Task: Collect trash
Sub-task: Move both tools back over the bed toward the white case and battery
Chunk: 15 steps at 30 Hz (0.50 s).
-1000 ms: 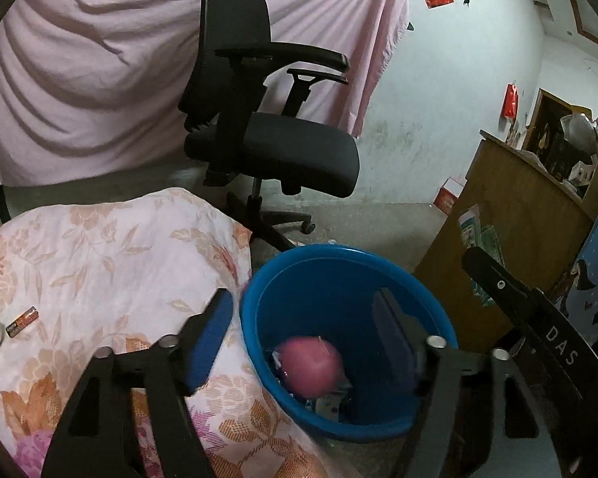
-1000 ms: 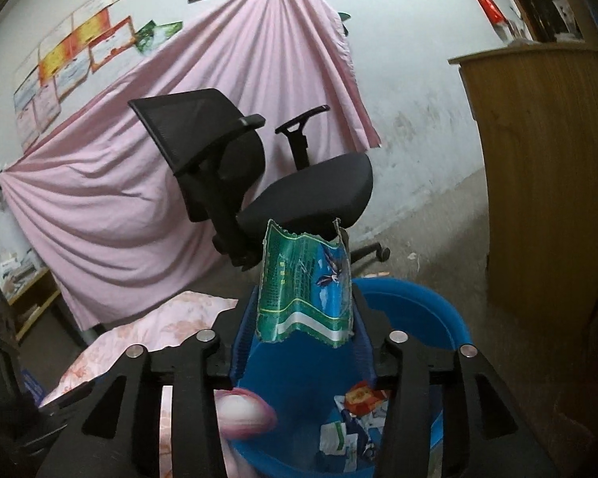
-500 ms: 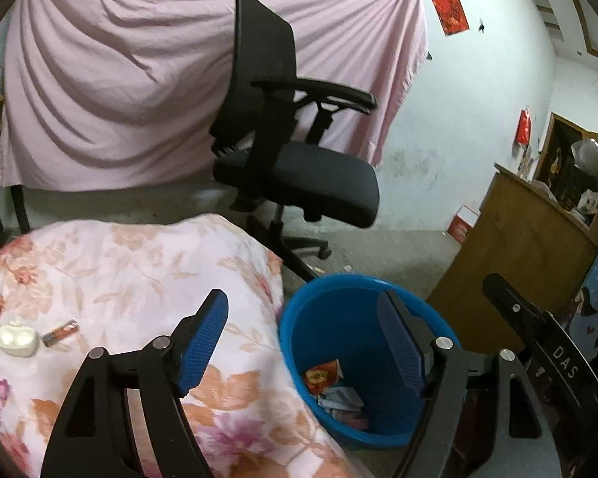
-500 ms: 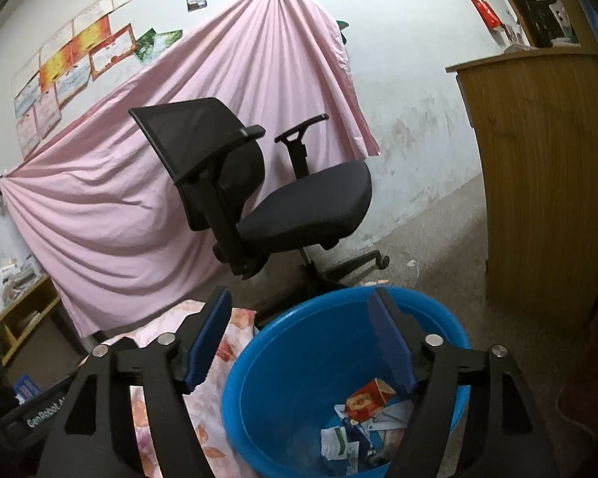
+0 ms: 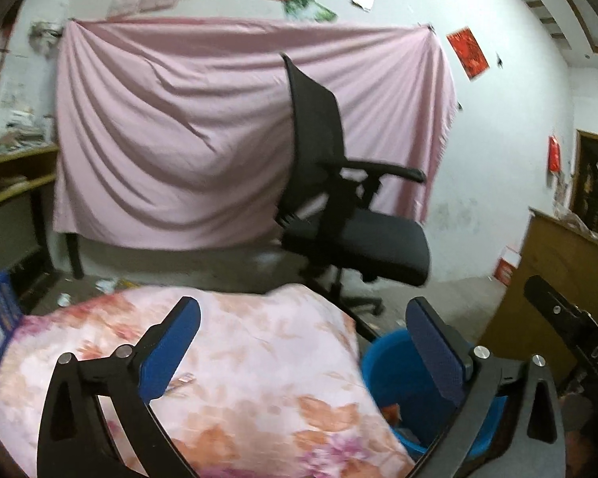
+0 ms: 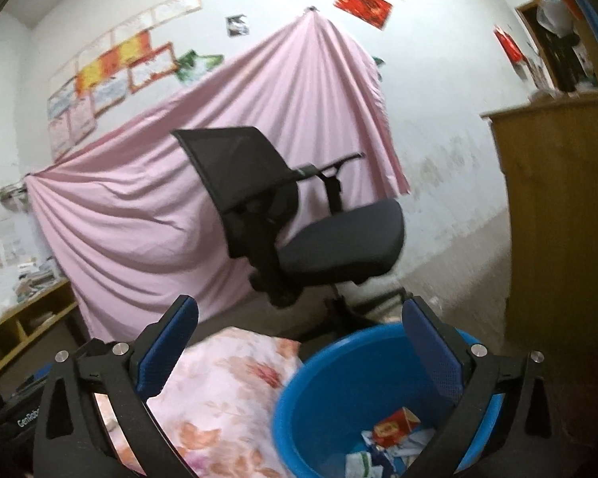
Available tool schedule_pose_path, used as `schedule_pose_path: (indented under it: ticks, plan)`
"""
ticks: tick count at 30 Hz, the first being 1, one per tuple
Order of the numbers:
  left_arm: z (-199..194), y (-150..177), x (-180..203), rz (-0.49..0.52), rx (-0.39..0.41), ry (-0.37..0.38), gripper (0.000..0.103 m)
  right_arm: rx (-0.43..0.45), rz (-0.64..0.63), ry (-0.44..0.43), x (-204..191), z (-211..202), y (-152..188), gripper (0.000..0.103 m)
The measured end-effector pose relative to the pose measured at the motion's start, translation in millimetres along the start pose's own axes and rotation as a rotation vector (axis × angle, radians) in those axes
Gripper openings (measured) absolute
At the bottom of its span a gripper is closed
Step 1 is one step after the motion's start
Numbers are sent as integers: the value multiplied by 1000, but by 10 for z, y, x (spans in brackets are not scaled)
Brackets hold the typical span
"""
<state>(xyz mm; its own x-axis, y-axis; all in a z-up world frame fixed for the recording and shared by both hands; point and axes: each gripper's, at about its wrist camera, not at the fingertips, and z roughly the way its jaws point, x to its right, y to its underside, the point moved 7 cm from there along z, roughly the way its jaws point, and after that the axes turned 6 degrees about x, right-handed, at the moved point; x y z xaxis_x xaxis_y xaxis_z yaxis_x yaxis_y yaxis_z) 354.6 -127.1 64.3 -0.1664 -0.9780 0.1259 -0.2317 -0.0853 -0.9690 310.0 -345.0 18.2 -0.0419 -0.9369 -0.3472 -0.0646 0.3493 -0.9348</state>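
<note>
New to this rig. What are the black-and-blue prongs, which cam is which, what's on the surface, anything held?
No robot arm here: a person holds a two-finger gripper in each hand, each with a fisheye camera looking along its fingers. The prongs are those fingers with blue pads.

One view is from the left gripper, over a floral cloth. The other is from the right gripper, above a blue bin beside that cloth. Both stand open and hold nothing.

In the bin lie a red carton and crumpled wrappers. A small scrap may lie on the cloth; blur hides what it is. Behind stands an office chair.

Spread fingers (image 6: 434, 352) above blue bin (image 6: 339, 390)
</note>
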Motion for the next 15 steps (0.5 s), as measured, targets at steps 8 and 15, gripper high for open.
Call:
schedule_pose_path:
  ticks: [8,15]
  plan:
    - [-406,-156,-570,-43,152,-92,101,126,-102,-117,-611,-159,-50,103]
    - [-785,-169,-991,-40,245,-190,101,210,-172,-182,-1045,-261,-23,103]
